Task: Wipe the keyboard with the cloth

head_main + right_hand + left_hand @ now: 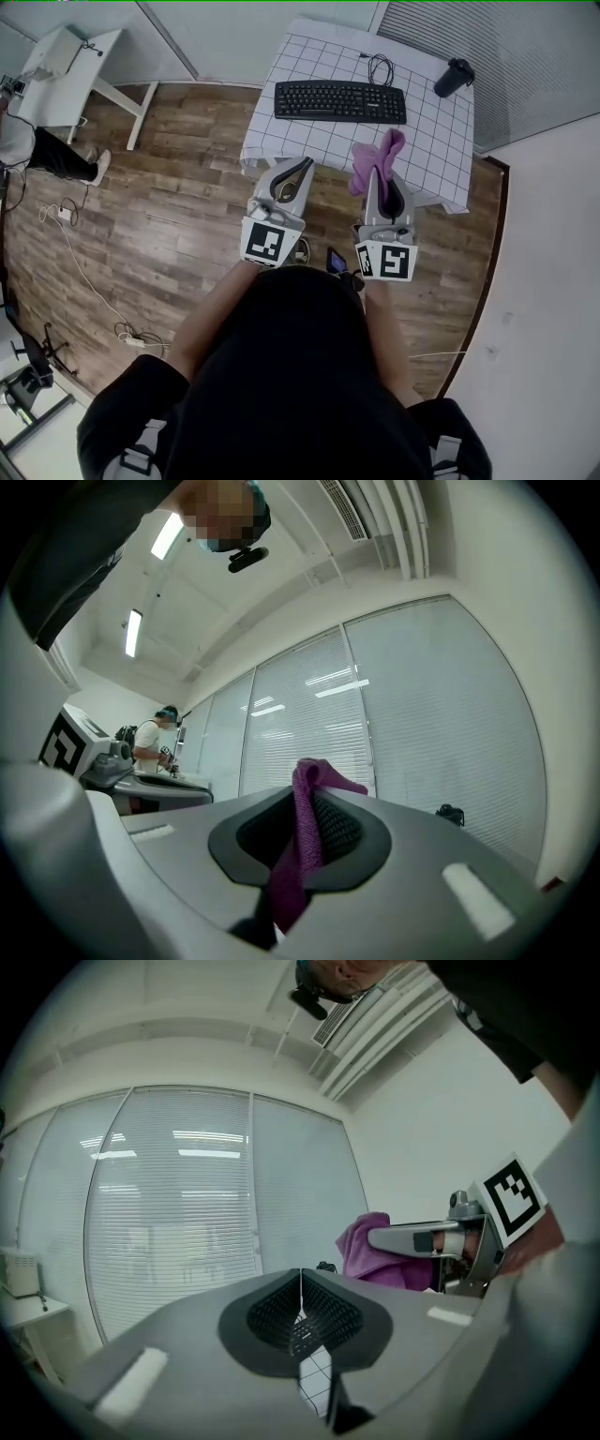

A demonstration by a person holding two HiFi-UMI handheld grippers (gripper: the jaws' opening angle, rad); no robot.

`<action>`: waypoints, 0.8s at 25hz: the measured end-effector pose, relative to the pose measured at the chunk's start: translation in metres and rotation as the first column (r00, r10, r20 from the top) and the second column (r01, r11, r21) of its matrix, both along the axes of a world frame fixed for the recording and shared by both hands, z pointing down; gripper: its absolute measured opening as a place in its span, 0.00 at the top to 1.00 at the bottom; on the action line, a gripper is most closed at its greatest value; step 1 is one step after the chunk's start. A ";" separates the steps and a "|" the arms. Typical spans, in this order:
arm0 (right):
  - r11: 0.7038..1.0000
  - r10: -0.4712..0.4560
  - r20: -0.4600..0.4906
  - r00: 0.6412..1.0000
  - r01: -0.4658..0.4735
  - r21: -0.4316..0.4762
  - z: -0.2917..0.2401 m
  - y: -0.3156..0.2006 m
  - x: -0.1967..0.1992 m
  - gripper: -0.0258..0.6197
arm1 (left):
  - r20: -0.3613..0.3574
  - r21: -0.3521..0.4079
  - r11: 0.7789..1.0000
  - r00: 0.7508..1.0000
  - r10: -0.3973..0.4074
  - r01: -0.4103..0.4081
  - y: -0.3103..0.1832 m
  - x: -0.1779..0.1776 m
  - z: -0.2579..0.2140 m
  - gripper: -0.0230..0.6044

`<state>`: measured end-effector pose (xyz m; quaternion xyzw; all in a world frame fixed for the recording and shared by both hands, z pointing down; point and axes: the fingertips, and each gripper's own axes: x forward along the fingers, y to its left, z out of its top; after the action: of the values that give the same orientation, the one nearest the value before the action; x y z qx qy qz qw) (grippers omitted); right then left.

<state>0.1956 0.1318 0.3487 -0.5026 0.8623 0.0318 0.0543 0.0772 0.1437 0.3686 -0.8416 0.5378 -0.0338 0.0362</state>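
Observation:
A black keyboard point(340, 100) lies on the table with the white checked cloth point(300, 145), ahead of both grippers. My right gripper point(382, 167) is shut on a purple cloth point(375, 161), which sticks up from the pinched jaws point(302, 841) over the table's near edge. My left gripper point(305, 166) is shut with nothing in it, its tip just short of that near edge. In the left gripper view the pads point(323, 1314) meet on a thin seam, and the purple cloth point(367, 1252) shows beside the right gripper point(389, 1237).
A black cable point(380, 67) and a dark bottle point(454, 77) sit at the table's far side. A white desk point(70, 70) and a seated person point(42, 150) are at the far left. Loose cables point(80, 258) run over the wooden floor.

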 end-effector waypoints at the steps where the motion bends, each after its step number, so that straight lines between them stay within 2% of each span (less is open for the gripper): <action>1: 1.000 -0.001 -0.005 1.000 0.001 -0.004 0.002 0.003 0.000 0.89 | 0.003 0.007 1.000 1.000 0.004 -0.004 0.002 0.002 0.000 0.96; 5: 1.000 -0.014 -0.017 1.000 0.014 -0.027 0.011 0.012 -0.003 0.90 | 0.021 0.056 0.998 1.000 0.020 -0.022 0.008 0.006 0.002 0.96; 8: 0.999 -0.016 -0.011 1.000 0.015 -0.048 0.020 0.016 -0.001 0.90 | 0.033 0.035 0.999 0.999 0.020 -0.021 0.015 0.006 0.005 0.96; 12: 0.998 -0.022 -0.015 1.000 0.021 -0.062 0.026 0.019 -0.004 0.90 | 0.013 -0.009 1.000 1.000 -0.004 0.005 0.025 -0.004 0.011 0.96; 16: 0.997 -0.030 -0.015 0.999 0.029 -0.065 0.026 0.024 -0.008 0.90 | 0.026 0.027 1.000 1.000 -0.014 0.013 0.030 -0.012 0.012 0.96; 20: 0.997 -0.036 -0.015 0.999 0.034 -0.069 0.028 0.027 -0.010 0.90 | 0.026 0.023 1.000 1.000 -0.016 0.016 0.034 -0.013 0.013 0.96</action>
<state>0.1858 0.1587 0.3766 -0.4887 0.8719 0.0055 0.0305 0.0641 0.1780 0.3818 -0.8363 0.5444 -0.0390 0.0523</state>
